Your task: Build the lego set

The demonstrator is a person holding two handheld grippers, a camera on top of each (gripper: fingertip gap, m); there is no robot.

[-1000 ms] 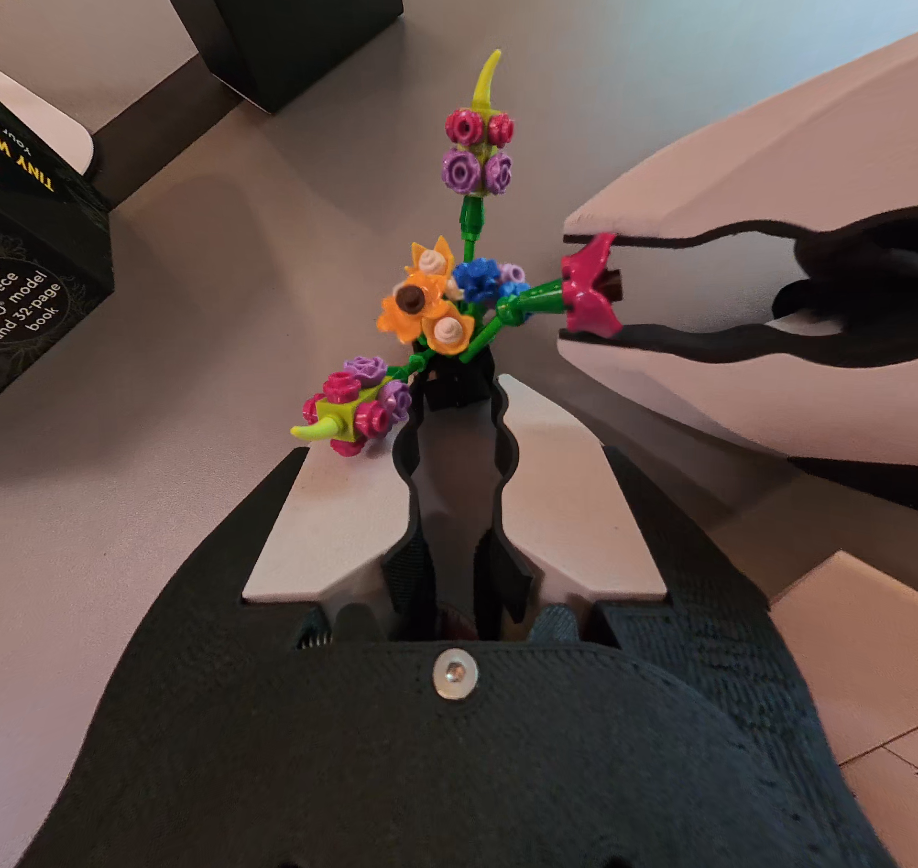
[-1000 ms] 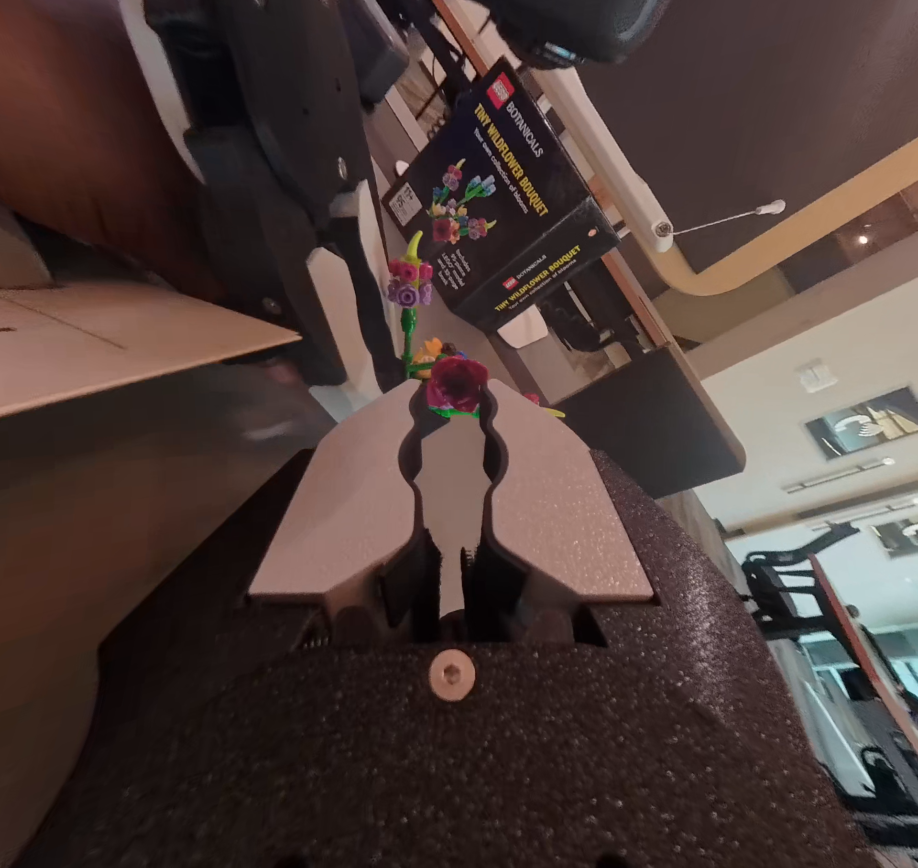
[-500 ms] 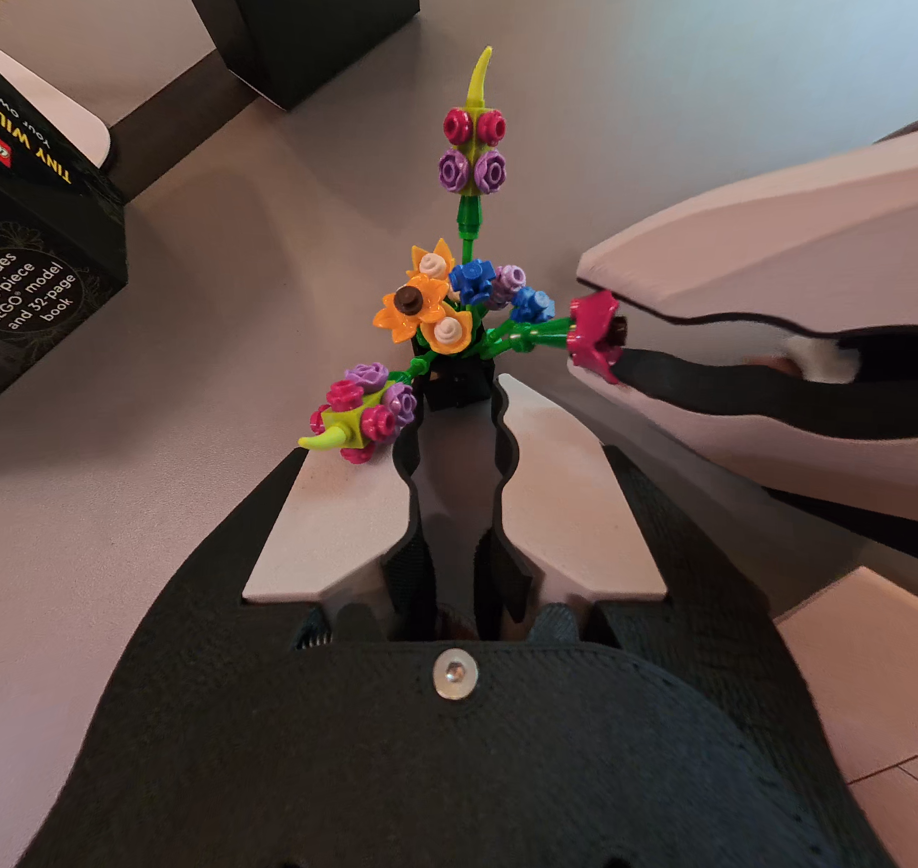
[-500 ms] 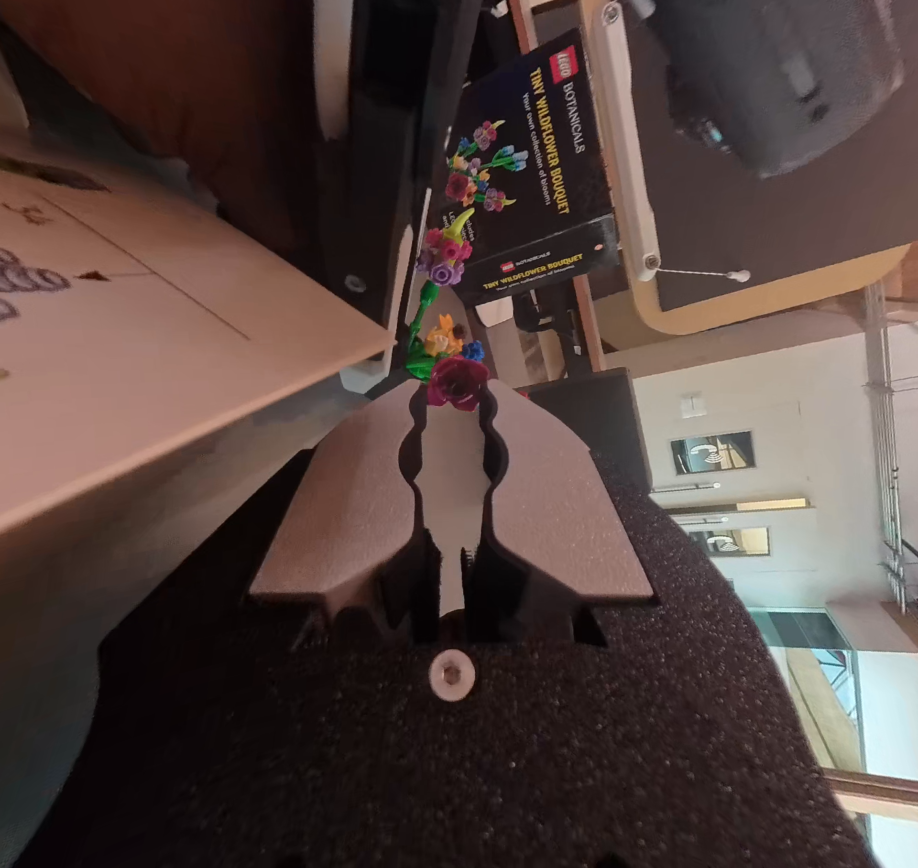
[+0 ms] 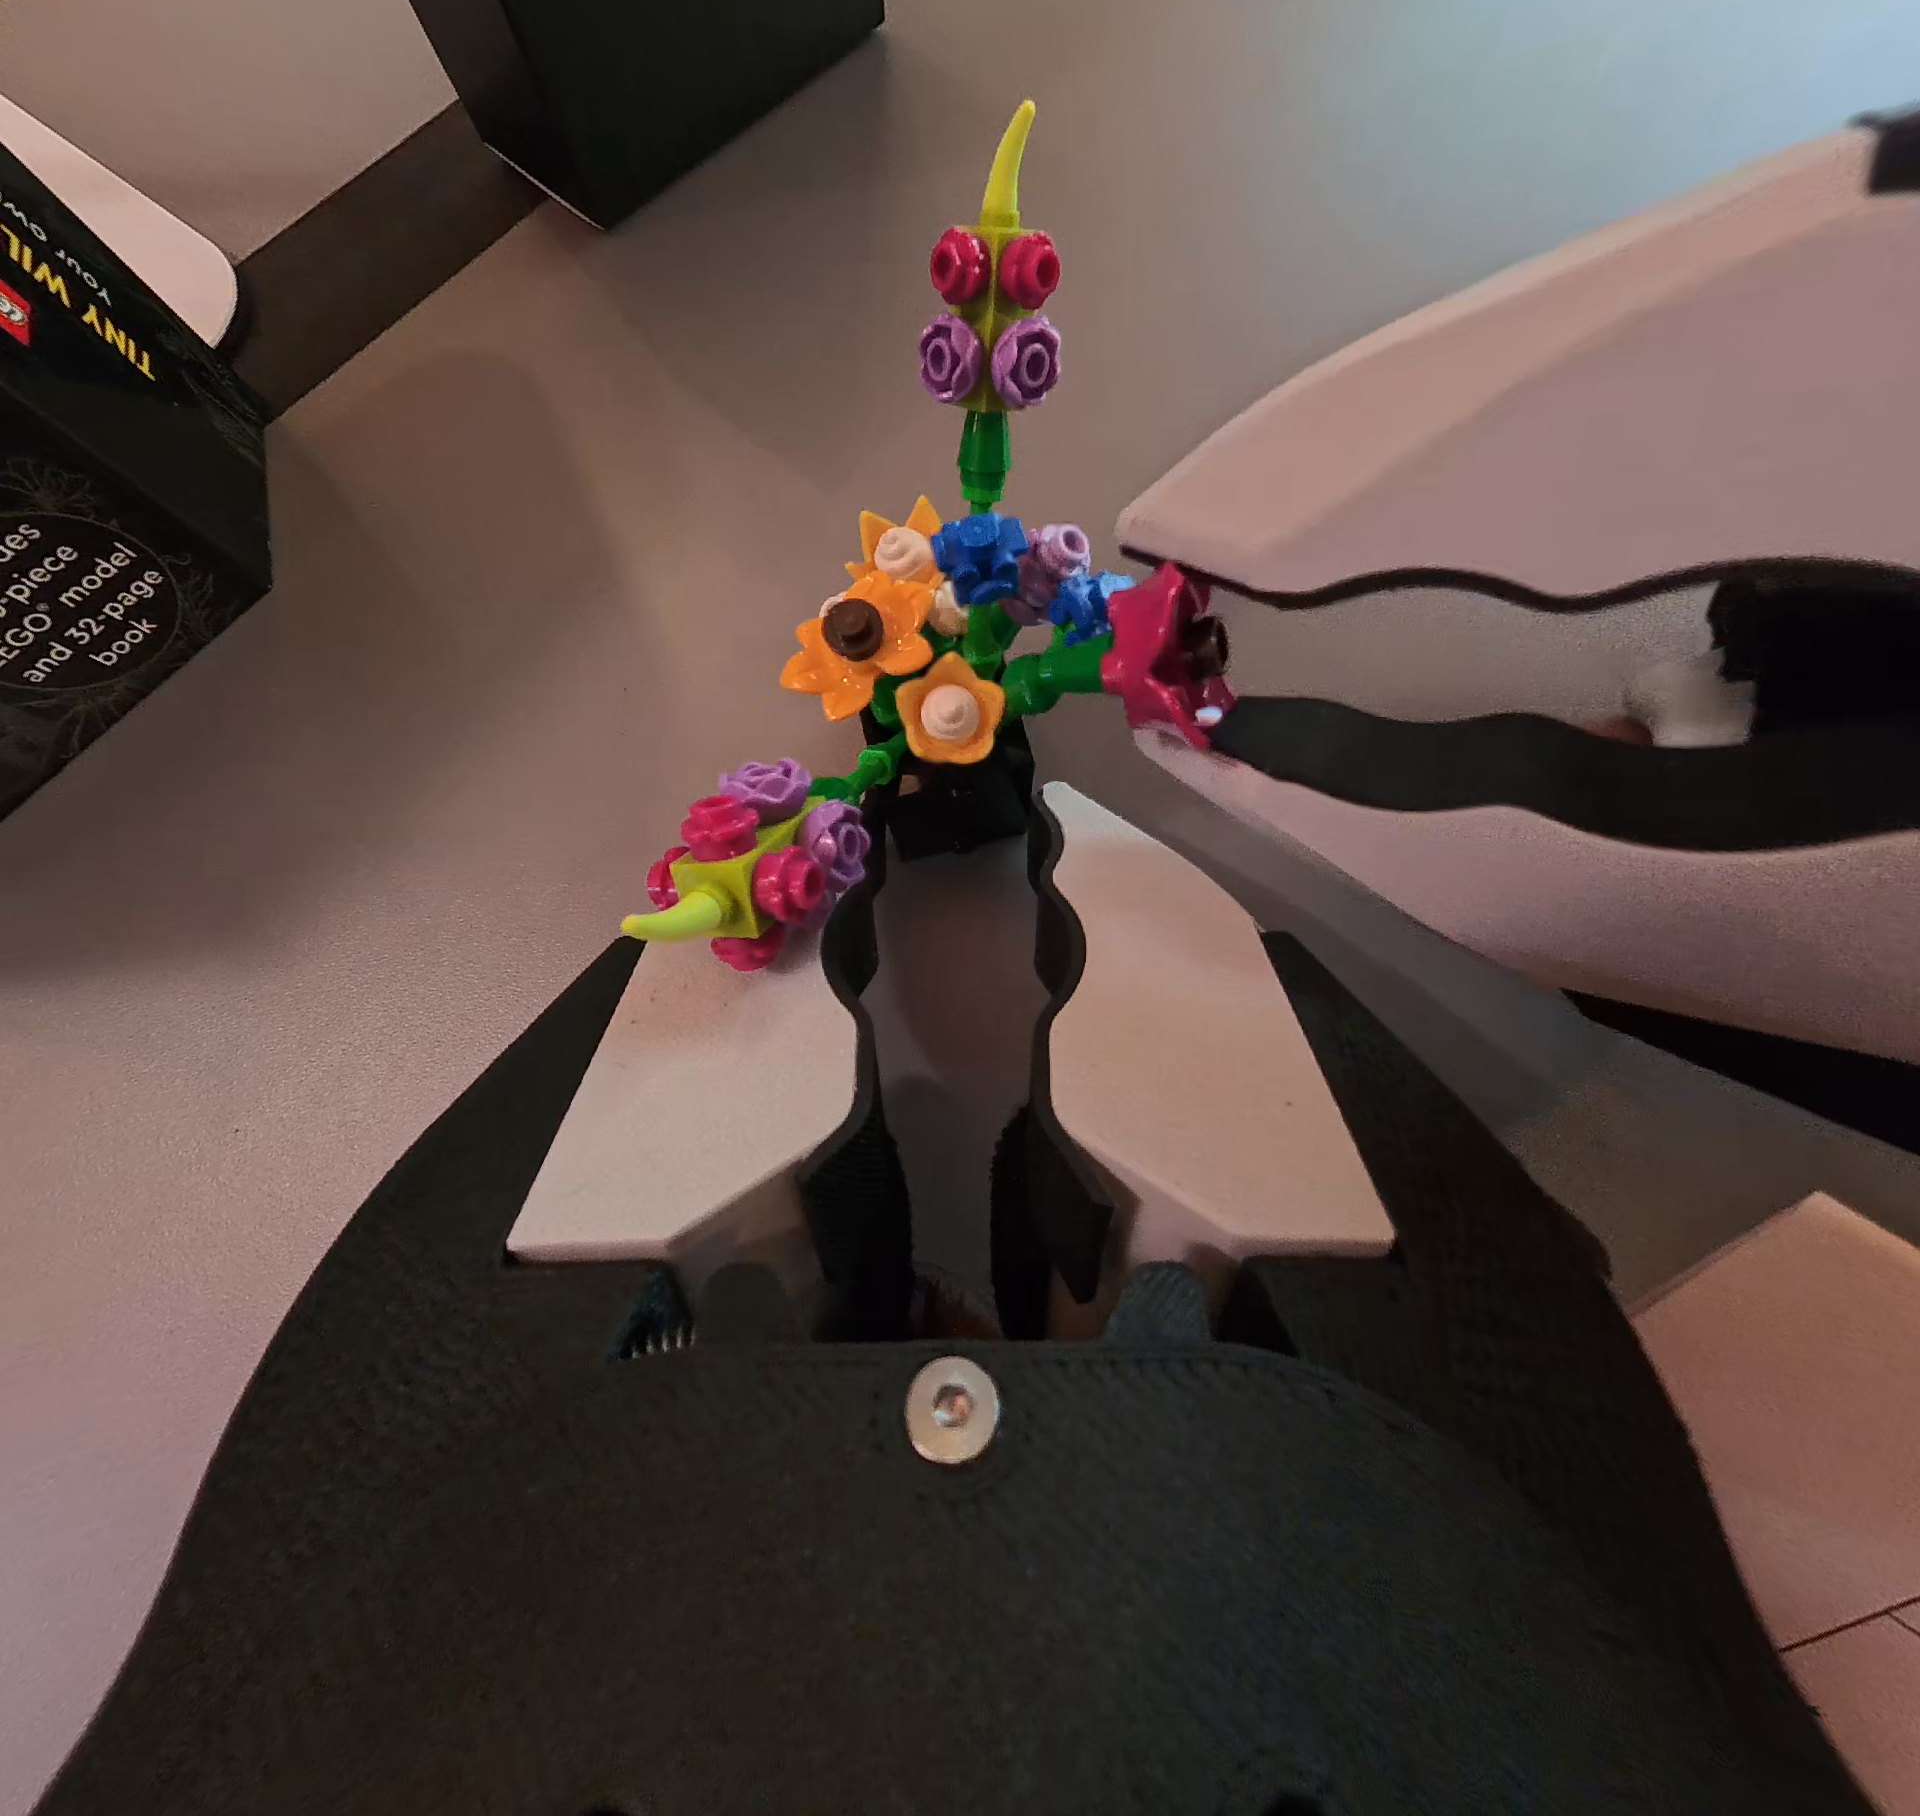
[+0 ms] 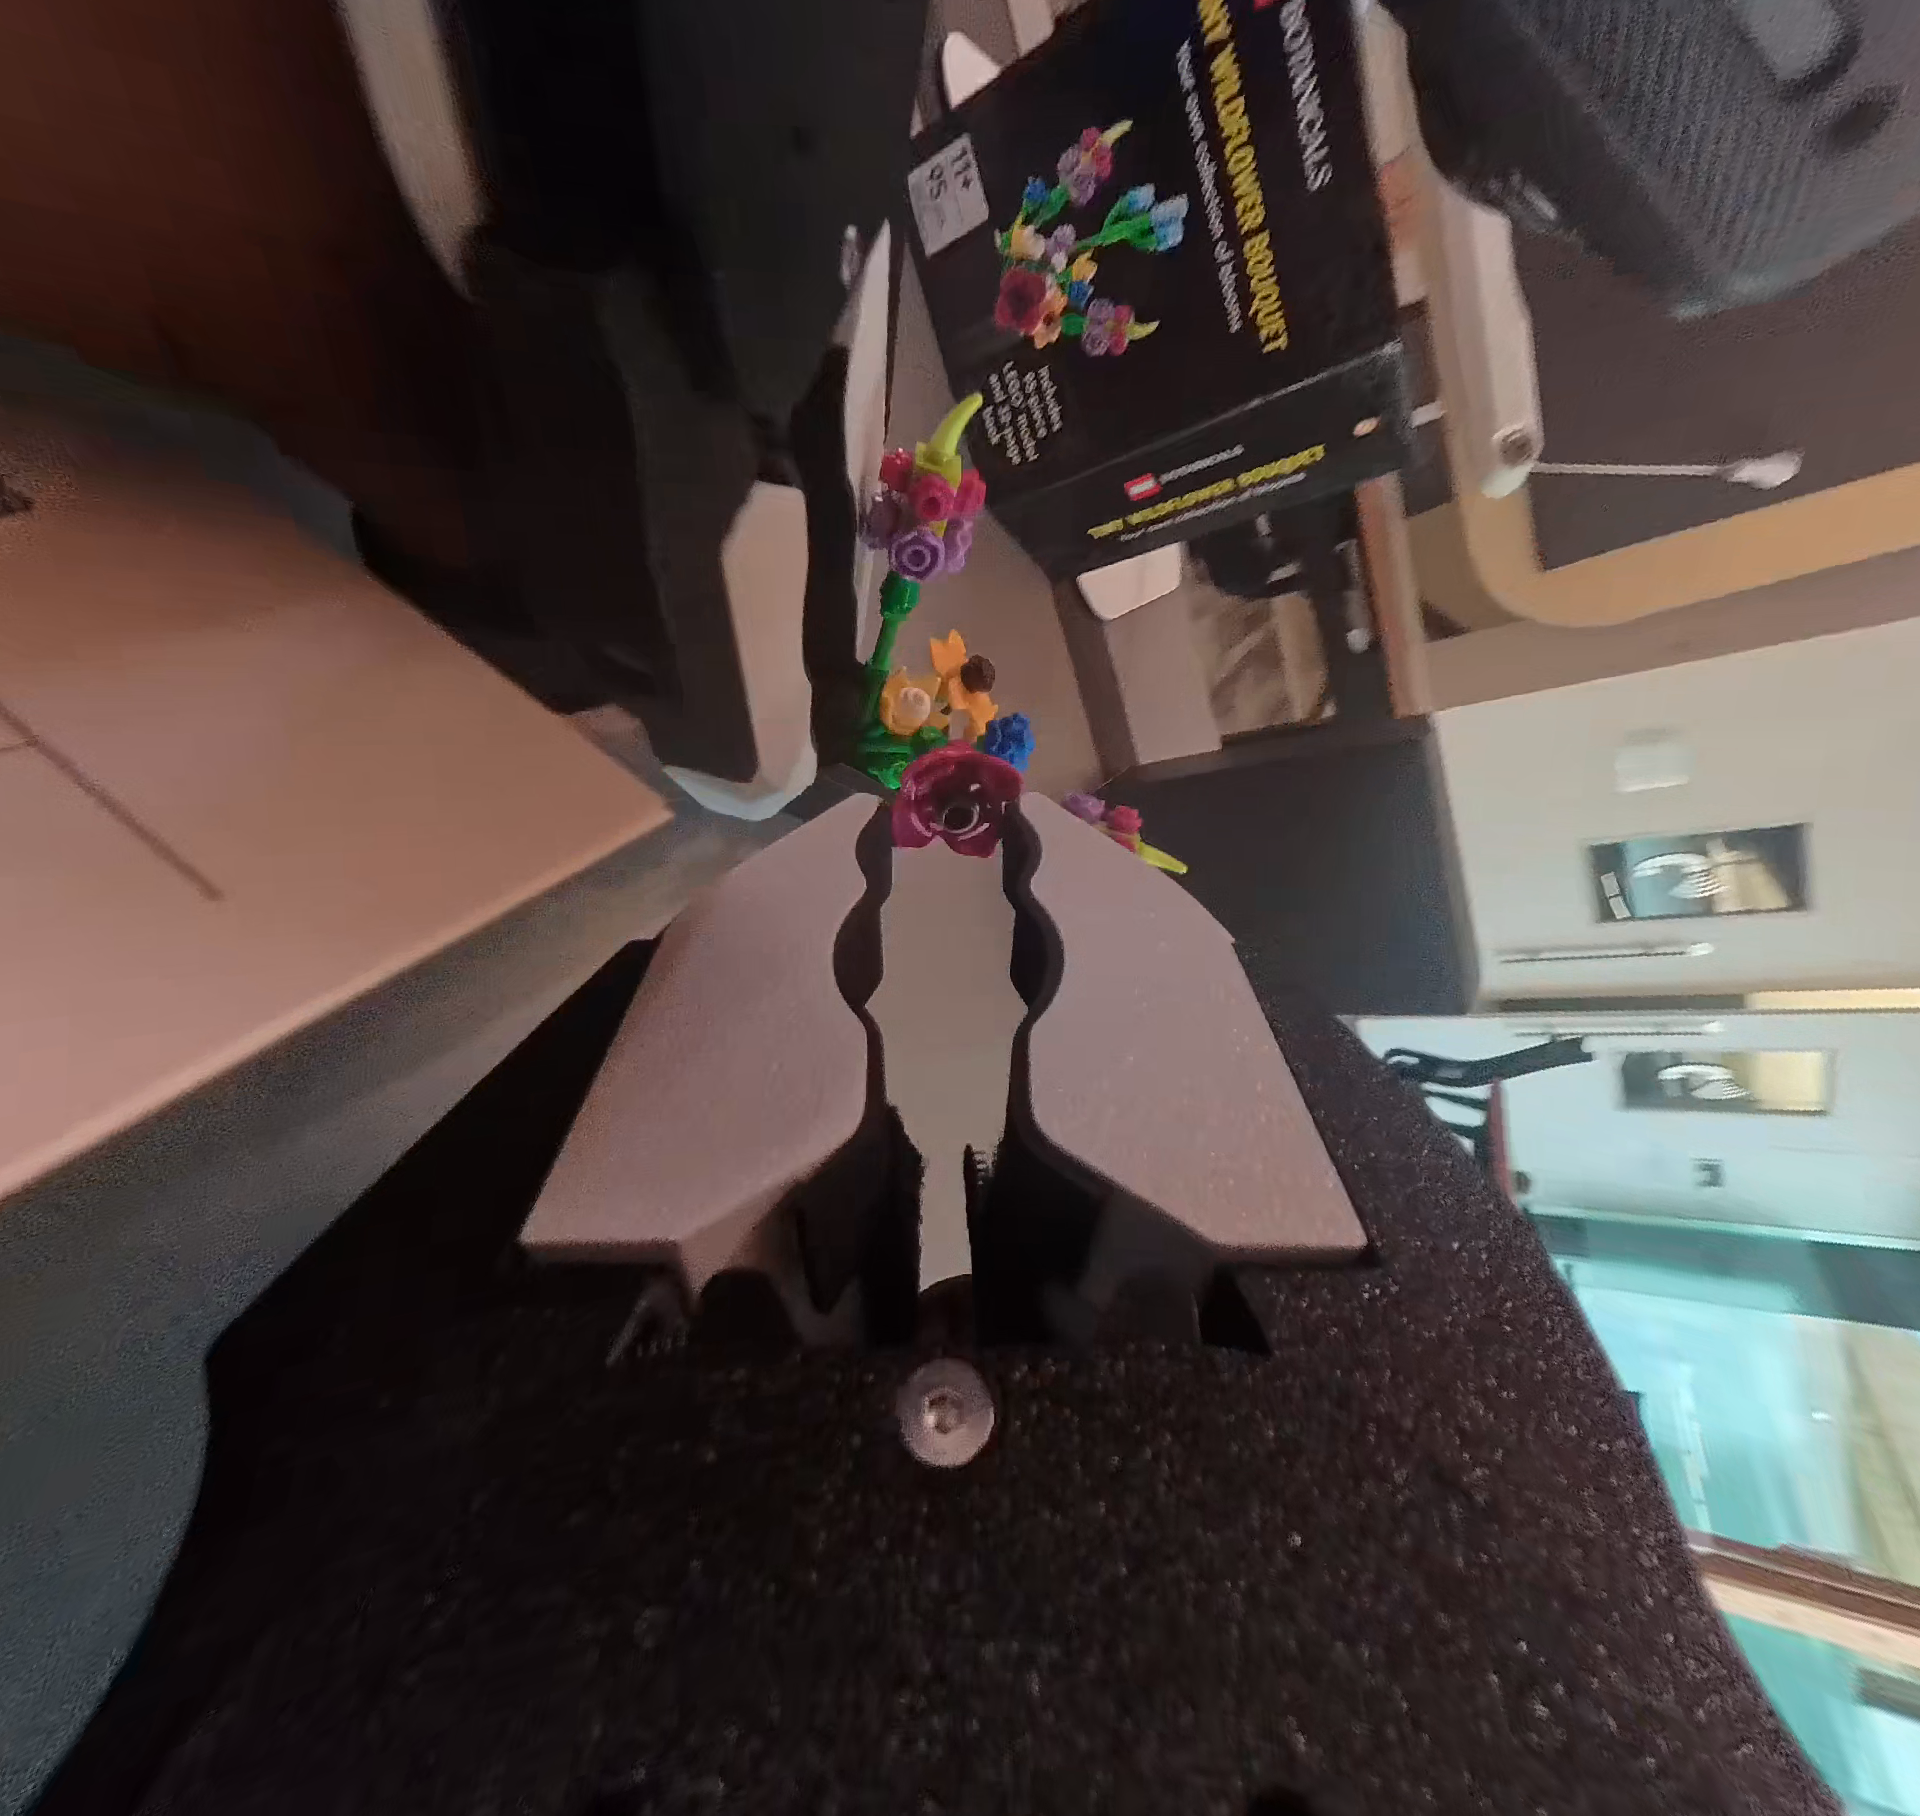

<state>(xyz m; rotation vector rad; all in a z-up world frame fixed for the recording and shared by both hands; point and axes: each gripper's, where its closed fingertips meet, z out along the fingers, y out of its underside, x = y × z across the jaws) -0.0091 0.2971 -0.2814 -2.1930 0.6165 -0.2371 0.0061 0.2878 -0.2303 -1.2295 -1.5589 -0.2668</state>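
A small lego bouquet (image 5: 914, 644) with orange, blue, purple and pink flowers stands on a black base block (image 5: 961, 800). My left gripper (image 5: 956, 821) is shut on that black base and holds the bouquet over the grey table. My right gripper (image 5: 1179, 649) comes in from the right and is shut on the magenta flower (image 5: 1164, 654) at the end of a green stem. In the right wrist view the magenta flower (image 6: 951, 798) sits between my right gripper's (image 6: 948, 826) fingertips, with the bouquet (image 6: 925, 623) behind it. A tall spike of pink and purple blooms (image 5: 992, 312) points away.
A black lego set box (image 5: 94, 540) stands at the left and also shows in the right wrist view (image 6: 1174, 239). A dark block (image 5: 665, 31) stands at the back. A pale board edge (image 5: 1787, 1403) lies at the lower right. My hands' fingertips stand some 5 centimeters from each other.
My right gripper has rolled about its axis while keeping hold of the magenta flower, and the flower and its stem have shifted slightly. My left gripper has stayed shut on the base.
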